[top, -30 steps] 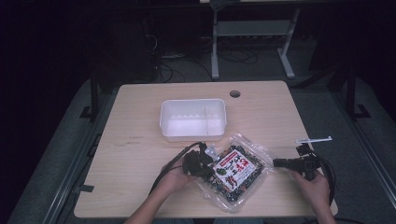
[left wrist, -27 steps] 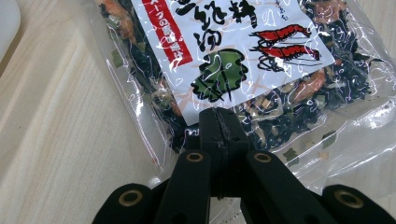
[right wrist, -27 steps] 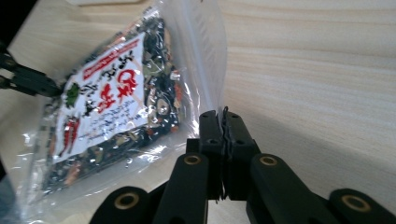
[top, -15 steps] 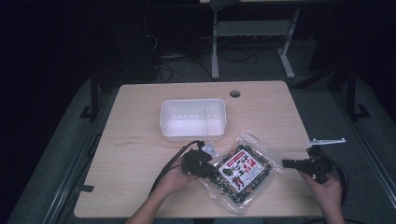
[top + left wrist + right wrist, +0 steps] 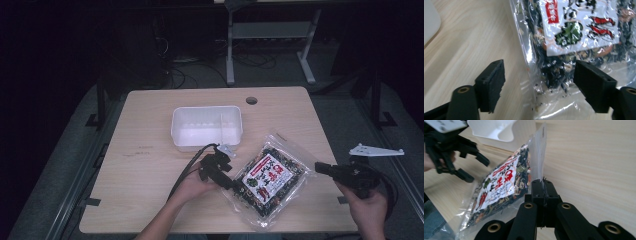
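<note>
- The right gripper (image 5: 543, 185) is clenched on the edge of the clear plastic bag of dark dried food with a red-and-white label (image 5: 270, 177), at the bag's right side.
- The left gripper (image 5: 539, 82), jaws spread, straddles the bag's left corner and is the nearer one.
- The bag lies flat on the wooden table (image 5: 150, 150), its long axis diagonal, with the white rectangular plastic tub (image 5: 206, 127) beyond the bag.

Glossy crinkled plastic bag (image 5: 574, 37) (paper-like label) on matt wood-grain table (image 5: 150, 150).

My left gripper (image 5: 235, 185) sits low with its jaws spread wide, my left hand (image 5: 192, 186) wrapped behind it. My right gripper (image 5: 320, 167) points leftward, jaws pressed tightly together, held by my right hand (image 5: 369, 206).
</note>
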Demonstrator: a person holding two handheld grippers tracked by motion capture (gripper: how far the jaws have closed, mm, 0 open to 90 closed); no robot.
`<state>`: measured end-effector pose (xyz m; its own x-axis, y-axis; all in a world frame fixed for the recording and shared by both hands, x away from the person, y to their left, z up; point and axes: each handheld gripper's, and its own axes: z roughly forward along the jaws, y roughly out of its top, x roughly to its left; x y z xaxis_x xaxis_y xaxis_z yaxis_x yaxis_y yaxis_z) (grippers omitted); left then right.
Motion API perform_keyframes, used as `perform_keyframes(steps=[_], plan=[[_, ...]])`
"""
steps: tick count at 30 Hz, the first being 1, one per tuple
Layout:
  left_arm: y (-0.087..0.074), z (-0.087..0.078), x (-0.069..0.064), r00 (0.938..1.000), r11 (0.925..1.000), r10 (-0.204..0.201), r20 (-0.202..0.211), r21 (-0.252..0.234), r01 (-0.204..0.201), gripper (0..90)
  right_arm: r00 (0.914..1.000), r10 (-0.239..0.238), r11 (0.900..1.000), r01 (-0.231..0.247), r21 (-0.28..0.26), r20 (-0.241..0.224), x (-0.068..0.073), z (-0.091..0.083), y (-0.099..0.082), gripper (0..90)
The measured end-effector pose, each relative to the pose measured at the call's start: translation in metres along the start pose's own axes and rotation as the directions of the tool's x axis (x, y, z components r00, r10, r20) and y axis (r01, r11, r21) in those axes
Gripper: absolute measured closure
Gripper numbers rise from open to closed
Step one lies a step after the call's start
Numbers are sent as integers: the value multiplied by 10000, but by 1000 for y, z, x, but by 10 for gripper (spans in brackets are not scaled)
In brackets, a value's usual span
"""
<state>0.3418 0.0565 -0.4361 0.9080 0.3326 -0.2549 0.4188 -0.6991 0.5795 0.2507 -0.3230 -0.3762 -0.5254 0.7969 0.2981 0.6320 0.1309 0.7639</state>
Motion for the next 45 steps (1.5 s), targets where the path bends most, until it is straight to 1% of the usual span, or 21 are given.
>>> perform_keyframes(steps=[1,3,8,10,12,13,14,15,17,20,25,28,29,30,34,36,37,39,41,43,45], plan=[[4,3,1,9998,10000,4,208,-43,-3,239,9999,-113,9999,113,-74,-13,3,-2,2,889],[7,6,2,9992,9999,-18,410,-121,23,234,9997,-249,9995,247,-217,-86,7,-6,5,890],[10,14,9,9942,9980,-504,952,-321,537,245,9975,-697,9965,689,-481,-150,20,-15,12,890],[11,17,12,9901,9974,-579,1282,-342,628,262,9959,-887,9945,875,-570,-178,25,-17,15,890],[12,19,14,9822,9959,-701,1741,-434,787,268,9946,-1012,9928,995,-670,-229,28,-18,18,890],[12,20,14,9784,9952,-728,1936,-497,839,286,9943,-1031,9924,1010,-709,-256,29,-19,19,890],[12,20,14,9784,9952,-728,1936,-497,839,303,9943,-1031,9924,1010,-709,-256,29,-19,19,890],[13,20,14,9766,9954,-693,2035,-510,813,301,9944,-1002,9917,970,-838,-344,29,-18,20,890],[14,21,14,9748,9954,-708,2113,-484,828,305,9946,-966,9917,929,-892,-383,27,-17,20,891],[13,20,13,9716,9957,-626,2283,-520,764,333,9949,-832,9916,769,-1038,-577,25,-17,20,891],[14,16,10,9720,9963,-238,2339,-752,425,444,9942,-857,9879,763,-1354,-647,26,-19,26,892],[11,10,10,9718,9947,-72,2358,-977,311,533,9940,-854,9857,743,-1510,-681,25,-19,29,892],[10,8,10,9718,9943,28,2357,-1046,225,590,9940,-820,9853,700,-1557,-722,25,-18,29,891],[9,7,10,9728,9937,91,2313,-1103,170,606,9942,-815,9852,698,-1562,-699,25,-18,30,891],[8,2,4,9805,9943,407,1921,-1047,-208,656,9939,-753,9857,620,-1568,-800,23,-14,30,889],[7,1,3,9808,9941,478,1891,-1044,-283,682,9942,-681,9856,541,-1600,-832,21,-13,29,887],[6,-1,2,9789,9926,603,1954,-1153,-382,695,9939,-648,9848,493,-1668,-889,19,-12,29,885],[4,-3,0,9790,9910,766,1890,-1222,-539,707,9921,-520,9842,315,-1745,-1141,16,-12,29,881],[3,-4,-1,9791,9906,847,1848,-1213,-628,711,9889,-451,9840,196,-1769,-1415,12,-10,29,846],[1,-5,-1,9793,9900,957,1781,-1195,-750,712,9870,-402,9852,131,-1711,-1558,10,-6,30,778],[0,-5,-1,9798,9900,1002,1730,-1158,-808,713,9847,-380,9862,94,-1656,-1703,9,-2,30,733]])
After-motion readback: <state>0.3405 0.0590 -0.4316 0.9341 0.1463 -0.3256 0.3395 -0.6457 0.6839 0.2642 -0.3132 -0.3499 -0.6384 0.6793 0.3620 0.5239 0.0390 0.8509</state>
